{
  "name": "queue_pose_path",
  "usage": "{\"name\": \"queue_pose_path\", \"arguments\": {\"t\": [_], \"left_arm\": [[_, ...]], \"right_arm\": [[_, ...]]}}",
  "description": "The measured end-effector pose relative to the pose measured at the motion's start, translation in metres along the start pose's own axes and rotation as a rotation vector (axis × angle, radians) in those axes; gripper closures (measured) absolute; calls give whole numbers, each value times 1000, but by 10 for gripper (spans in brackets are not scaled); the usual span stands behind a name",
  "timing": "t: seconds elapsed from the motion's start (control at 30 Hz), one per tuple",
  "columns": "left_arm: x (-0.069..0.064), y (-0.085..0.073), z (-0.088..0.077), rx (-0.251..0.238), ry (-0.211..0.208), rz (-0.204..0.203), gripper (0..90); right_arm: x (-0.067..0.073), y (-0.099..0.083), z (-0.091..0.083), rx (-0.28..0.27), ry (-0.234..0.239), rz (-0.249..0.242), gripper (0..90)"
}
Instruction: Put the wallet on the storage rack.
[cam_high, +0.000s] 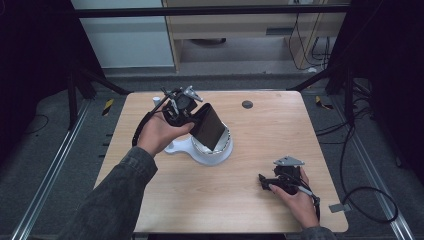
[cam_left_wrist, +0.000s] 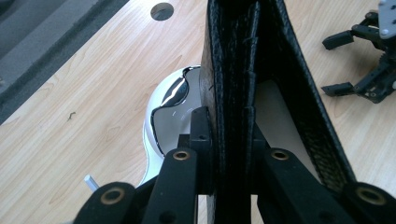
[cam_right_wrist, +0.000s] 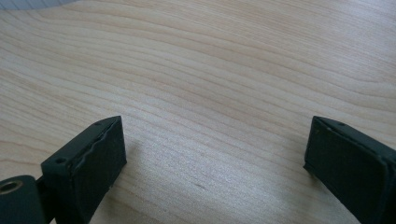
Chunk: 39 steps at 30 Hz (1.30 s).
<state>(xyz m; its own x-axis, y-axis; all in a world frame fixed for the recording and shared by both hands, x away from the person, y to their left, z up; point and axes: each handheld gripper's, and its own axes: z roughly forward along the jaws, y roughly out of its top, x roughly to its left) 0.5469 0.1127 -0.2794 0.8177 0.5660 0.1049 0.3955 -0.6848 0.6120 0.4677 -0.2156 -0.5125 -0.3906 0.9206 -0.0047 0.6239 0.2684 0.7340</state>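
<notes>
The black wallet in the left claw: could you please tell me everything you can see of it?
The wallet is black, with a grained, leather-like skin and stitched edges. It is folded, its layers gaping slightly at one side. The left claw pinches it edge-on, tilted over the white bowl-shaped dish. Whether it touches the dish is unclear.

The tabletop (cam_high: 250, 160) is a light wood-grain panel with rounded corners and a round grey cable port (cam_high: 247, 104) near its far edge, standing on a dark grey floor (cam_high: 40, 150). Metal rails (cam_high: 47, 180) run along the floor on both sides, black cables (cam_high: 367, 197) loop on the right, and yellow-black tape marks (cam_high: 108, 106) flank the far corners. Behind stand a white cabinet (cam_high: 125, 40) and a pale wooden unit (cam_high: 240, 30); the side margins lie in darkness.
</notes>
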Motion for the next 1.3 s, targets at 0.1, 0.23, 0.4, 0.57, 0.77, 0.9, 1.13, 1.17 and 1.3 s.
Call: {"name": "queue_pose_path", "arguments": {"t": [0.1, 0.23, 0.4, 0.57, 0.77, 0.9, 1.13, 1.17, 1.3], "left_arm": [[1, 1, 4, 8, -4, -4, 806], [3, 1, 18, 58, -2, 2, 806], [4, 0, 37, 78, -28, -7, 805], [7, 3, 49, 78, -52, -30, 804], [16, 4, 51, 84, -47, -58, 792], [18, 2, 49, 63, -22, -68, 746], [17, 0, 40, -5, 47, -61, 619], [17, -1, 39, -12, 59, -58, 611], [16, -2, 32, -40, 92, -46, 587]], "right_arm": [[0, 0, 0, 0, 0, 0, 55], [0, 0, 0, 0, 0, 0, 54], [0, 0, 0, 2, -1, -1, 54], [0, 0, 0, 4, 0, 0, 51], [0, 0, 0, 3, 2, 2, 49], [1, 0, 0, 4, 0, 3, 49], [1, 0, 0, 3, -3, -2, 49], [1, 0, 0, 3, -3, -2, 49], [1, 0, 0, 4, -2, 2, 49]]}}
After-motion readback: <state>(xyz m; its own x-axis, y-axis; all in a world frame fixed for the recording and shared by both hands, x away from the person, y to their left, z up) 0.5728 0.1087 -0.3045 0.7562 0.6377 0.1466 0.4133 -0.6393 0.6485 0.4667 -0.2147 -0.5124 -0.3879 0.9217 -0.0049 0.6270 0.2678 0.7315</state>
